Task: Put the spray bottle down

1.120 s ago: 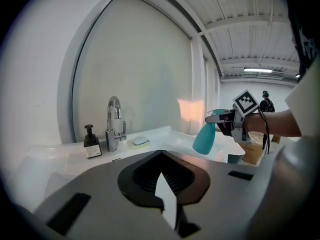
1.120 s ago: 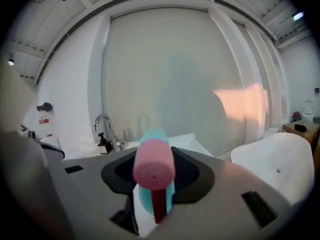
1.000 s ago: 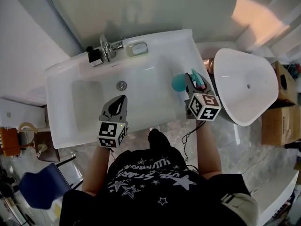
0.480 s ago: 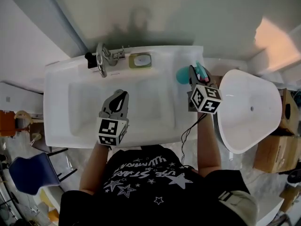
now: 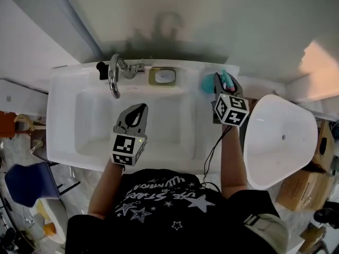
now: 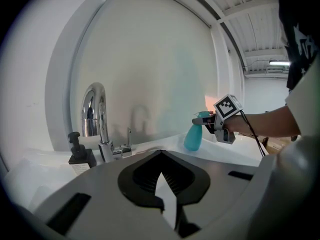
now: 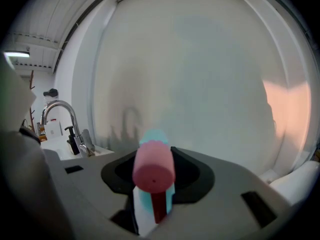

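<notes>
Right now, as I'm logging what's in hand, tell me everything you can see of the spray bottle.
The spray bottle is a teal, plastic-looking bottle with a rounded body and a pink nozzle and trigger. It stands upright, its head clamped between the right gripper's jaws, at the back right corner of the white sink. Whether its base rests on the ledge cannot be told.

Soft dim light, fisheye-warped dark edges
</notes>
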The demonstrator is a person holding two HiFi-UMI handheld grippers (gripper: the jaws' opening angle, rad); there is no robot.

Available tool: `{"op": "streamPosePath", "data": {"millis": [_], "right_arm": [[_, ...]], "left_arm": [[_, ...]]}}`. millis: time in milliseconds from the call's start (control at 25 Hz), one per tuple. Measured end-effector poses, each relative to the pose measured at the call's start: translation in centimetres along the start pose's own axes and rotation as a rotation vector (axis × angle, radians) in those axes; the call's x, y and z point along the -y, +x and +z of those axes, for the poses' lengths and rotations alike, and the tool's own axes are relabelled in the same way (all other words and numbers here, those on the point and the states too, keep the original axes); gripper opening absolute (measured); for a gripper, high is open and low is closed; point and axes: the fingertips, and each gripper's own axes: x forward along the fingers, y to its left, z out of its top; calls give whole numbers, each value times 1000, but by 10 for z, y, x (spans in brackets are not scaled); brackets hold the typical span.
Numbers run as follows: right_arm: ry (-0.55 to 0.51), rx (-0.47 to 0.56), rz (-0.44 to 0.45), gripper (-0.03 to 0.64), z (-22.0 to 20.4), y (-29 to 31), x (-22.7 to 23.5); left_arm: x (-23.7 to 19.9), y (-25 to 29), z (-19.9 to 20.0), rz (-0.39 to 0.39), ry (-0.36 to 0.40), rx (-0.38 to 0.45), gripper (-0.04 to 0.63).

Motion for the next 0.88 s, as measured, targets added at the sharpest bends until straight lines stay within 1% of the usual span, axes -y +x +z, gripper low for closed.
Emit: {"op": "streamPosePath", "data": {"millis": [320,520,880], "right_arm": [[-47,-55,6,158,-13,30,2],[-54,-46,10,160,-11,35,2],[-54,-23,10,166,-12,40,2]], "left_arm": [[-8,14,-16,16,-32,-40,15],[-6,15,-18,13,-54,-53,15],[-2,20,-19,6,-43,-55,15]]}}
